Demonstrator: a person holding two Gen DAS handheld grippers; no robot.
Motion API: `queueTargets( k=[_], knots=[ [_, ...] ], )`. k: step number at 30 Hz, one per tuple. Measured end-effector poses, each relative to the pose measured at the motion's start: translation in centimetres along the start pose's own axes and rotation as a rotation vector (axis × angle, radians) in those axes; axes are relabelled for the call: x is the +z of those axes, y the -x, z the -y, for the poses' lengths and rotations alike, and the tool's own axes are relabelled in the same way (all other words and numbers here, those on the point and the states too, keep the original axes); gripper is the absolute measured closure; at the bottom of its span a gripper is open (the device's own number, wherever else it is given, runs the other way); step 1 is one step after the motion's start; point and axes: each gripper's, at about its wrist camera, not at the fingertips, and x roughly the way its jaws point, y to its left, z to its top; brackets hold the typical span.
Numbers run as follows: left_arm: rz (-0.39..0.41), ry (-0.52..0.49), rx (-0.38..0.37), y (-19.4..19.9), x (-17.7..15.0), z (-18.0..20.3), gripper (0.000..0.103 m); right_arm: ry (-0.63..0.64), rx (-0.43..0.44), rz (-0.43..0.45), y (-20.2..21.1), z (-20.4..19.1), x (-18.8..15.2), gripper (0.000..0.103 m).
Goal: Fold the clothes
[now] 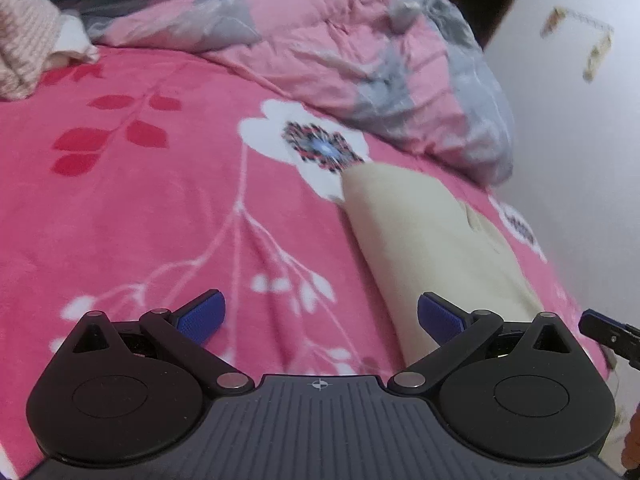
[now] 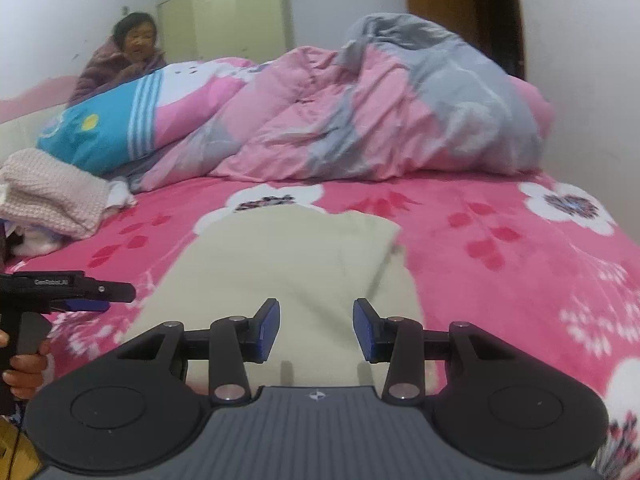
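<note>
Pink floral bed (image 1: 160, 208): cream garment (image 2: 288, 264) lies folded mid-bed. Your left gripper (image 1: 320, 316) and right gripper (image 2: 316, 330) both gape, empty. Only right view shows a seated person (image 2: 120, 68).

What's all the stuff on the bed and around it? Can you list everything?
folded garment: one, cream, lying on the bedspread ahead of the right gripper
bedspread: one, pink with white flowers, covering the bed
quilt: one, pink and grey, bunched at the far side
pillow: one, blue, pink and white, left of the quilt
knitted clothes: pale pink pile, far left
wardrobe: one, pale green, back wall
person: one, behind the pillow
left gripper: open, empty
right gripper: open, empty
</note>
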Motion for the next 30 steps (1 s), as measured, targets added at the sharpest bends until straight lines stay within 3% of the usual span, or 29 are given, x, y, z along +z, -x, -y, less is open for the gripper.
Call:
queueTargets(
  k=[8, 12, 17, 22, 26, 27, 29, 30],
  knots=[
    [0.068, 0.027, 0.013, 1.3, -0.7, -2.0, 0.0, 0.039, -0.051, 0.0, 3.2, -2.7, 1.4, 0.06],
    [0.129, 0.039, 0.056, 2.5, -1.8, -2.3, 0.0, 0.051, -0.12, 0.011, 6.1, -4.3, 1.1, 0.06],
    [0.14, 0.047, 0.045, 5.4, -2.4, -3.3, 0.0, 0.006, -0.155, 0.061, 9.7, -6.5, -0.1, 0.06],
    [0.181, -0.041, 0.026, 8.7, -1.9, -2.9, 0.0, -0.103, -0.161, 0.097, 11.7, -7.6, -0.5, 0.06],
    [0.207, -0.084, 0.03, 10.7, -1.6, -2.8, 0.0, -0.296, -0.072, 0.09, 12.0, -5.8, 0.6, 0.059],
    [0.213, -0.089, 0.034, 11.0, -1.7, -2.8, 0.0, -0.329, -0.052, 0.082, 11.9, -5.4, 0.8, 0.058],
    [0.204, -0.101, 0.046, 11.2, -2.0, -2.8, 0.0, -0.363, -0.041, 0.067, 11.4, -4.9, 1.0, 0.041],
    [0.196, -0.11, 0.05, 11.2, -2.1, -2.7, 0.0, -0.369, -0.041, 0.062, 11.2, -4.8, 0.7, 0.037]
  ],
)
